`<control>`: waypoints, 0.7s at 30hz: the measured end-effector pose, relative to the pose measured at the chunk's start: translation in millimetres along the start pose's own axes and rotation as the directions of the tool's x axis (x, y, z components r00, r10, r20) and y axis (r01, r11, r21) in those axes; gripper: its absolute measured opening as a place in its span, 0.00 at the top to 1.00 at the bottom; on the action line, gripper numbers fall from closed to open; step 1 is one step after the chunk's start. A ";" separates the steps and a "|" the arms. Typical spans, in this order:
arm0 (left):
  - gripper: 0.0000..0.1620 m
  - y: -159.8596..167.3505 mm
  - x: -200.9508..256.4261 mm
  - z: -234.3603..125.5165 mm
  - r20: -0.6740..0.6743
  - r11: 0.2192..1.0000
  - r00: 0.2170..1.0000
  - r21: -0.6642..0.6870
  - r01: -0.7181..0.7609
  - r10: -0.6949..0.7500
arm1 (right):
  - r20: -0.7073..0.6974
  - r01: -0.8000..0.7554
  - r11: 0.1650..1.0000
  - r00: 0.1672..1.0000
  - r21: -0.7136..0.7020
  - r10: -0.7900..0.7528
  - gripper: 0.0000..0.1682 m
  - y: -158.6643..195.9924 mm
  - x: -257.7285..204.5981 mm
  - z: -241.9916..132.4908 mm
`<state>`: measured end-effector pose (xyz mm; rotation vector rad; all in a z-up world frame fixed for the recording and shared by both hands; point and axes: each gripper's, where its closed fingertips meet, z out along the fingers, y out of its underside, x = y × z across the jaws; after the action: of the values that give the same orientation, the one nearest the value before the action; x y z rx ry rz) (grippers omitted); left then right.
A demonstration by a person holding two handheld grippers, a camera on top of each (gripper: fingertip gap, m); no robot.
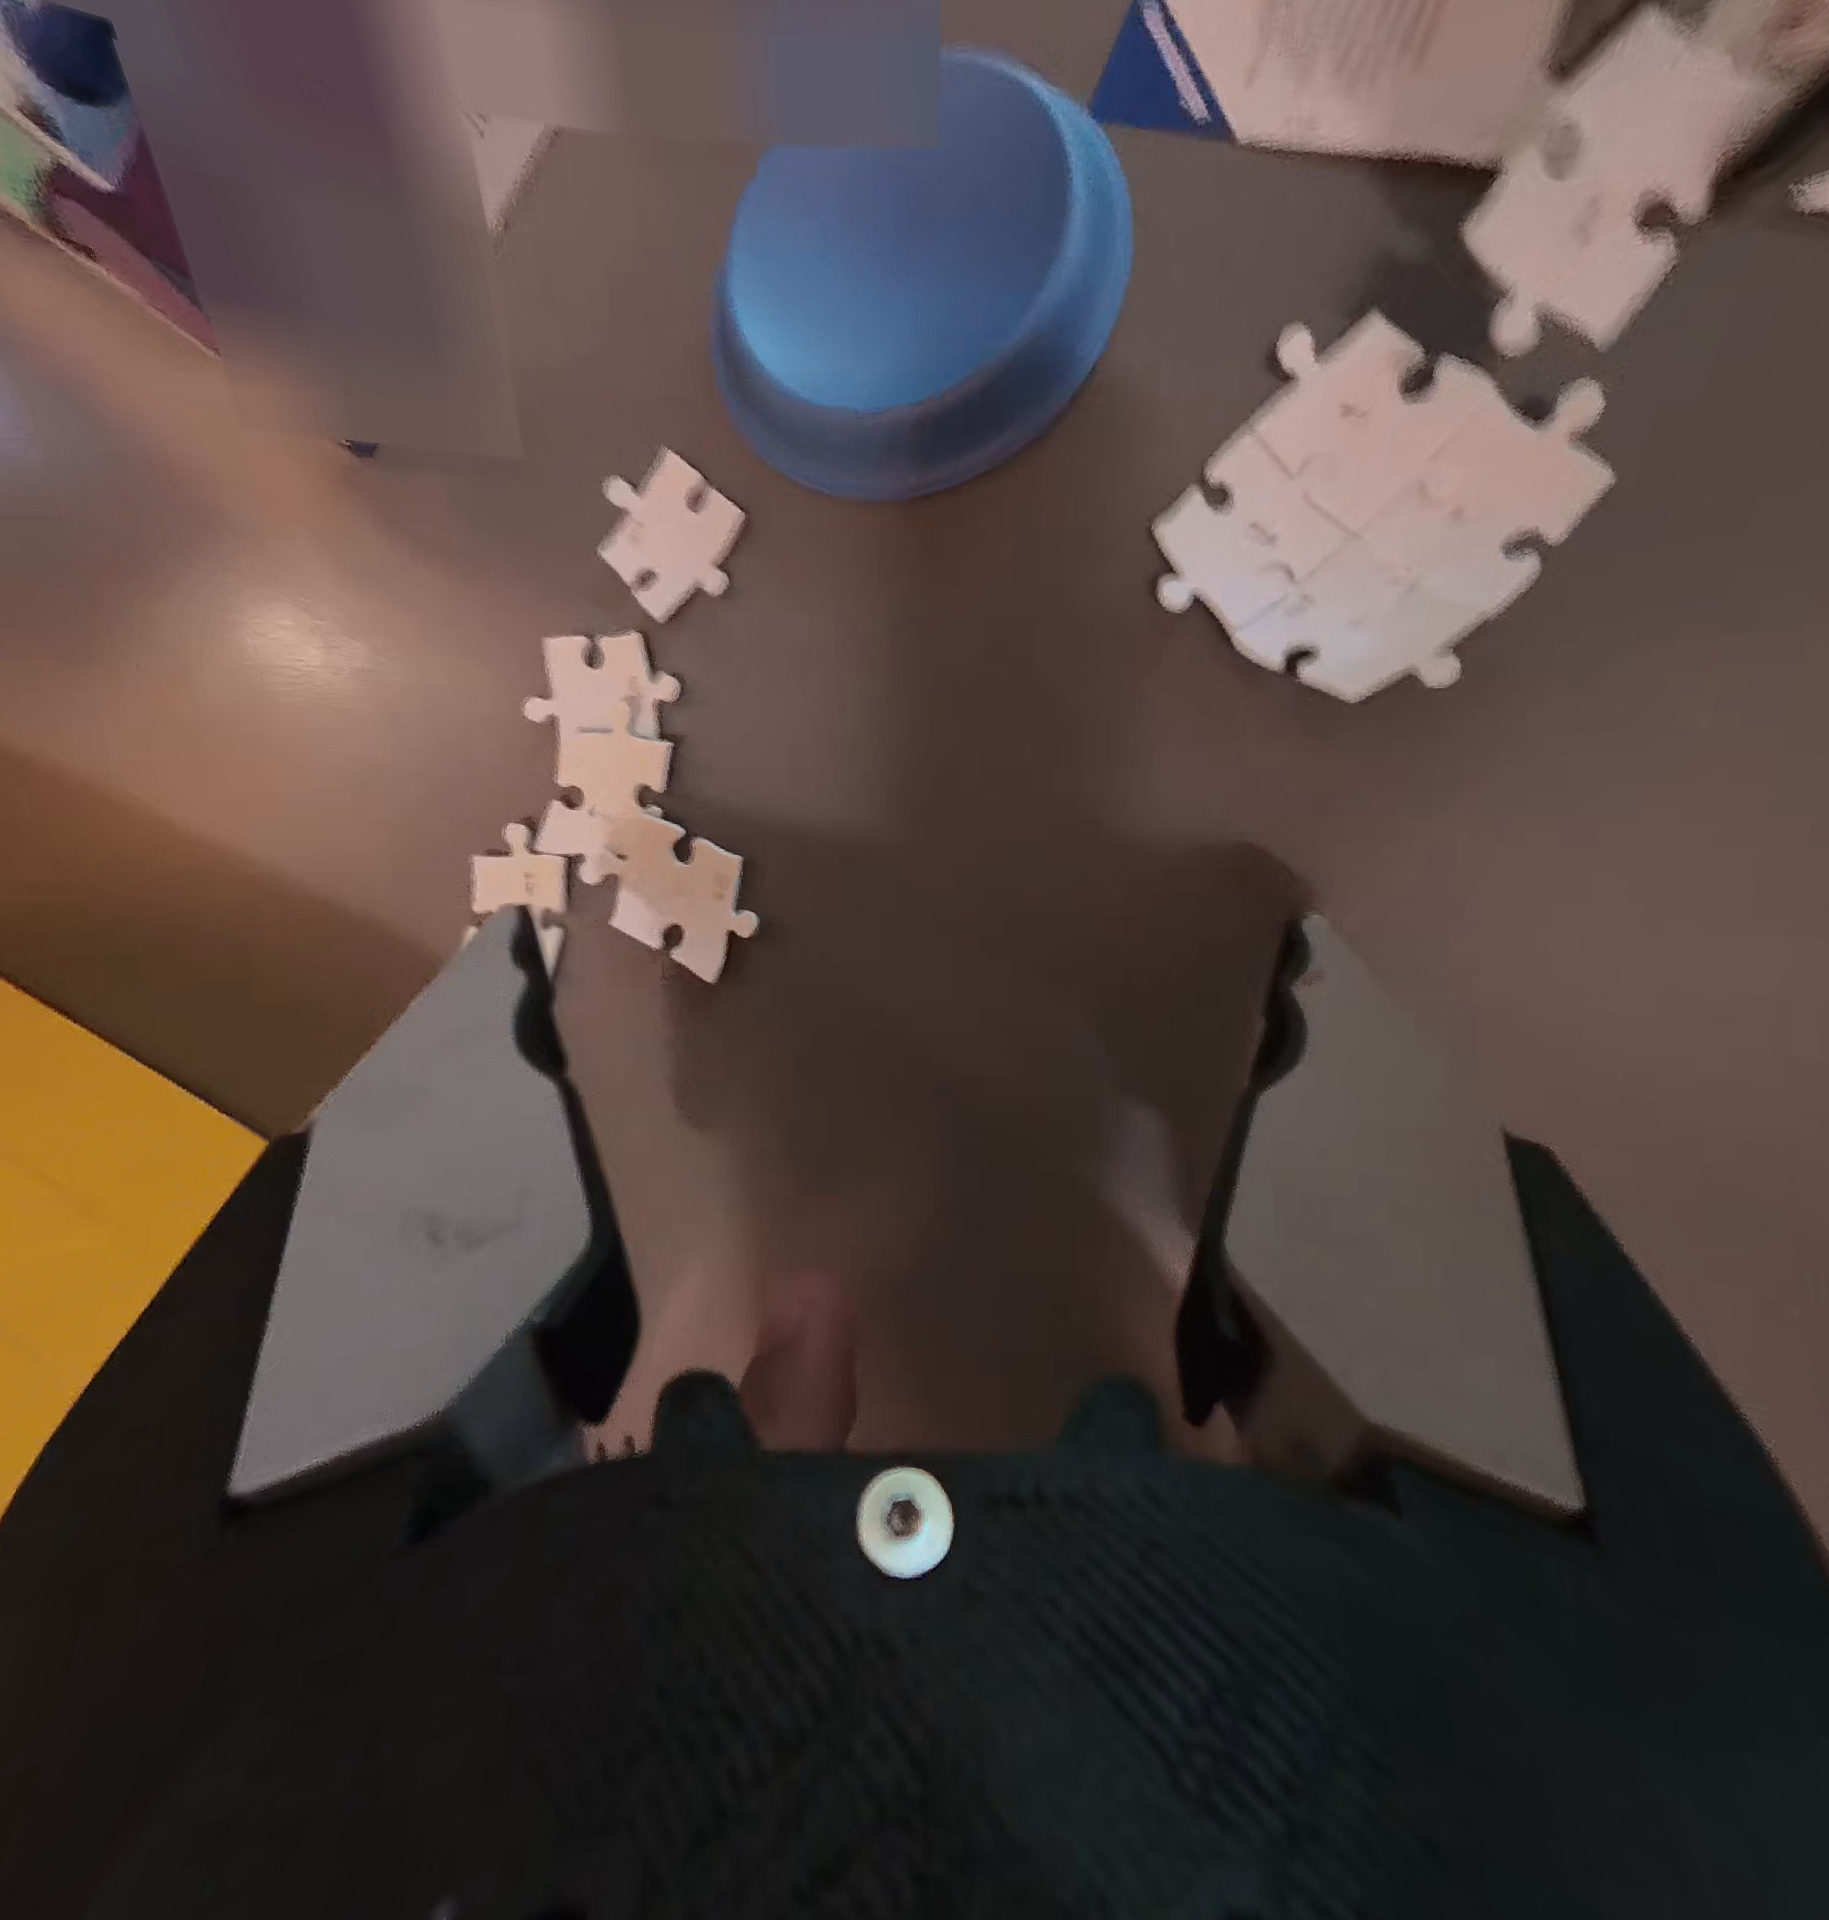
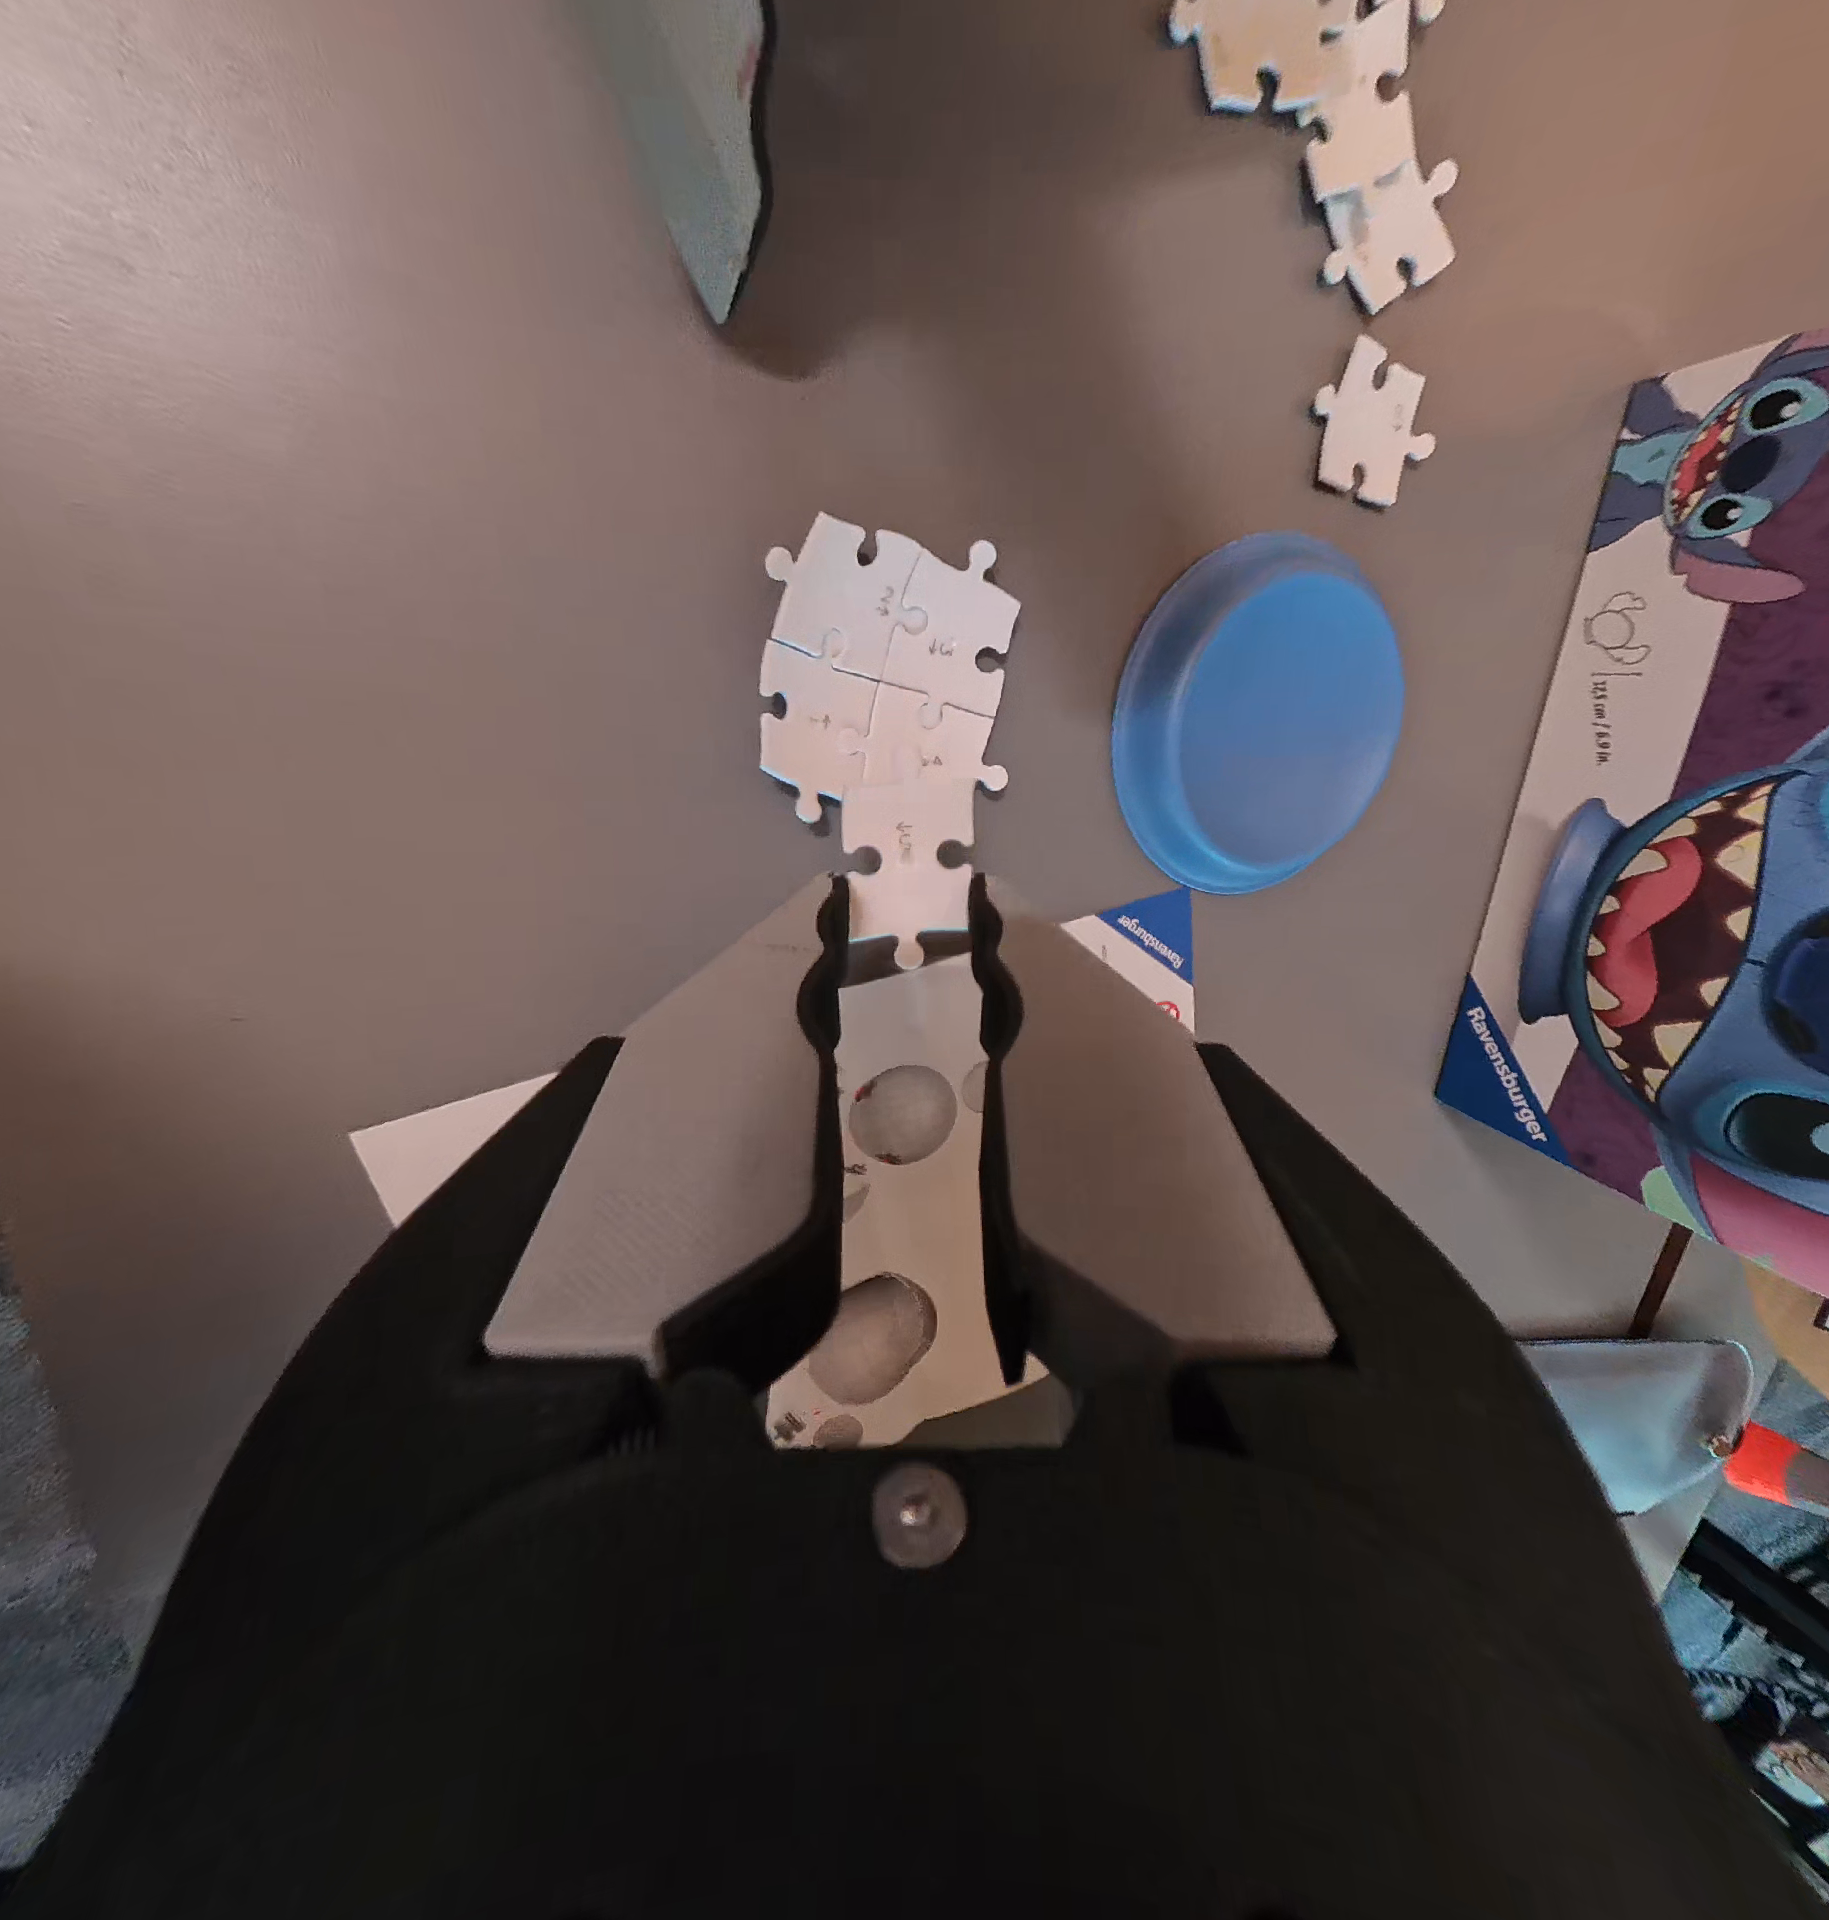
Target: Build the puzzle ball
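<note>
My right gripper (image 2: 908, 894) is shut on a white puzzle piece (image 2: 910, 842). It holds the piece at the near edge of a joined patch of several white pieces (image 2: 879, 665) on the grey-brown table. In the left wrist view the patch (image 1: 1377, 509) lies at the right, and the held piece (image 1: 1585, 208) is blurred above it. My left gripper (image 1: 915, 935) is open and empty above bare table. A heap of loose white pieces (image 1: 619, 810) lies just left of its left finger, with a single piece (image 1: 671, 535) beyond. The blue stand (image 1: 920, 291) sits upside down ahead.
The blue stand (image 2: 1263, 717) lies right of the patch. The picture-covered puzzle box (image 2: 1720, 779) is at the far right. A printed instruction sheet (image 2: 889, 1143) lies under my right gripper. Loose pieces (image 2: 1377, 156) lie at the upper right. A yellow floor (image 1: 58, 1195) shows past the table's left edge.
</note>
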<state>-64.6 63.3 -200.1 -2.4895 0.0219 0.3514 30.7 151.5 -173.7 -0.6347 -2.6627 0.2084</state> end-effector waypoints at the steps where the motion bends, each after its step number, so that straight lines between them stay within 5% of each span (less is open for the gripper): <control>1: 0.08 -0.8 -5.3 0.7 0.025 1.000 1.000 0.013 -0.001 0.001 | -0.008 -0.002 1.000 1.000 0.013 0.002 0.88 -1.6 -0.7 -1.5; 3: 0.02 0.2 -15.1 0.5 0.072 1.000 0.997 0.020 0.003 -0.004 | -0.018 -0.004 0.999 1.000 0.040 0.005 0.88 -4.1 -3.6 -3.7; 9: 0.06 3.1 -9.5 3.9 0.007 0.994 0.998 0.083 0.067 -0.068 | -0.015 -0.026 0.994 1.000 0.109 0.028 0.88 -9.4 -12.0 -3.6; 21: 0.04 3.7 -22.7 -1.1 0.088 0.974 0.992 0.216 0.073 -0.094 | -0.019 -0.048 0.993 0.999 0.112 0.051 0.88 -3.3 -15.9 1.3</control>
<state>-86.5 58.1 -195.6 -2.2517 -0.0816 0.4122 41.9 141.2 -179.5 -0.6637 -2.5949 0.3589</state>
